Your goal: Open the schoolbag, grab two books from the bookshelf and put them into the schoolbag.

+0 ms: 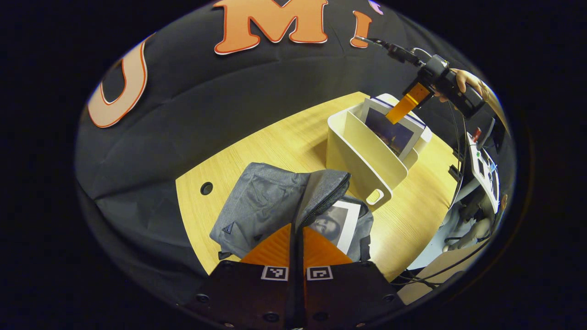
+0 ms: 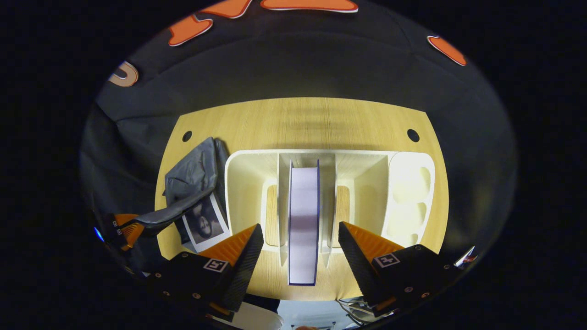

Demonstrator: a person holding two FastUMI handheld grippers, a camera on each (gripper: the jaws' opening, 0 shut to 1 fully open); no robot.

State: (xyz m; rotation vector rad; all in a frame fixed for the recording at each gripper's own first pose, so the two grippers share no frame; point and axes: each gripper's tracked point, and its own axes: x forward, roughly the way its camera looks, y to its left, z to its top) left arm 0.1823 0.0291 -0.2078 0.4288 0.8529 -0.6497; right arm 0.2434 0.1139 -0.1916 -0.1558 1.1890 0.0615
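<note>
Left tongs (image 1: 297,238) closed down on the lifted flap of the grey schoolbag (image 1: 263,201), both fingers pressing the zipper-edged fabric and holding the mouth open. Inside the opening, a book with a black-and-white cover (image 1: 334,222) lying flat, partly under the raised flap. Bag resting on the pale wooden surface (image 1: 284,142), near its left end, just beside the cream bookshelf (image 1: 362,160).

From the left gripper view, the bookshelf seen at an angle, end-on — dividers standing upright, a handle cutout in the nearest wall, and a second book (image 1: 392,130) with a dark cover upright in a far compartment. Right tongs (image 1: 398,110) visible farther off, held in a hand (image 1: 467,82), fingers reaching down at the top edge of that book.

From the right gripper view, a look straight down into the bookshelf (image 2: 243,183): the upright book (image 2: 302,220) seen by its pale page edge, standing in the narrow middle slot between two dividers. Right tongs (image 2: 300,250) spread wide, one finger on either side of the book, apart from it — nothing held. Schoolbag (image 2: 195,176) to the left of the shelf, with the black-and-white book (image 2: 205,222) showing at its mouth and the left tongs (image 2: 128,227) pinching the flap.
</note>
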